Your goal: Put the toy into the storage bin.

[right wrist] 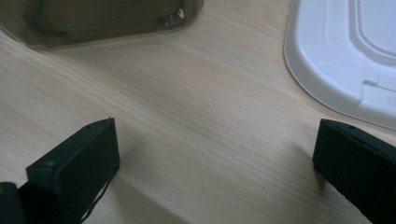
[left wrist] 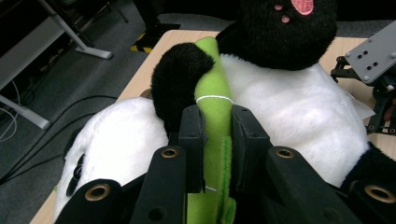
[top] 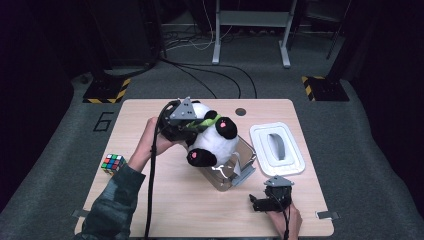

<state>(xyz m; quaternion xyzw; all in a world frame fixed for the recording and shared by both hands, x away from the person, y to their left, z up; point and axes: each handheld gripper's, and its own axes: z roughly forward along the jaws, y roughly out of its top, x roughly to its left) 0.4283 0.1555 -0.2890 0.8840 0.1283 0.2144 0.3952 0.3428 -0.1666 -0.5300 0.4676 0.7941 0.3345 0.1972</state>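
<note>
A black and white panda plush (top: 214, 141) hangs tilted over a clear plastic box (top: 246, 150) in the middle of the table, its lower paw over the box's opening. My left gripper (top: 194, 125) is shut on the green bamboo stalk (left wrist: 213, 84) sewn to the panda's chest. In the left gripper view the jaws (left wrist: 212, 119) pinch that green strip from both sides. My right gripper (top: 261, 202) rests near the table's front right, open, with only bare wood between its fingers (right wrist: 79, 158).
A white lid (top: 278, 148) lies flat to the right of the box, its rim (right wrist: 327, 79) near my right gripper. A Rubik's cube (top: 113, 163) sits at the table's left edge. The box's corner (right wrist: 93, 23) lies beyond the right jaws.
</note>
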